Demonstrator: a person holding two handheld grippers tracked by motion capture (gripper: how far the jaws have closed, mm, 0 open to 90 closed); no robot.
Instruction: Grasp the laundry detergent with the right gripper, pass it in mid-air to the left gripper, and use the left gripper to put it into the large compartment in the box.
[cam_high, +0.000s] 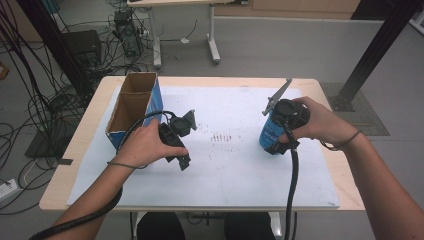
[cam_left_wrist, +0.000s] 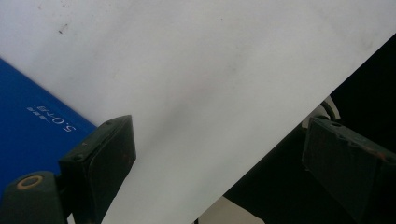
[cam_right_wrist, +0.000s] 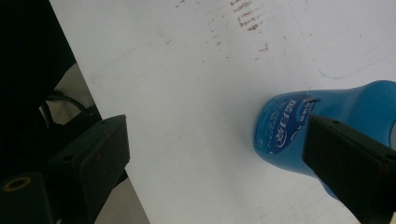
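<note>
A translucent blue bottle with white lettering stands on the white mat at the right. My right gripper, held in a hand, points down right beside it. In the right gripper view the bottle sits against the right jaw and partly behind it, while the right gripper is open over bare mat. My left gripper rests low on the mat at centre left, next to an open box with blue sides. The left gripper is open with nothing between its fingers; the box's blue side lies to the left.
A white mat covers most of the wooden table, with brown marks at its middle. Cables trail from both grippers toward the front edge. Cables, a desk leg and a black frame post stand on the floor beyond the table.
</note>
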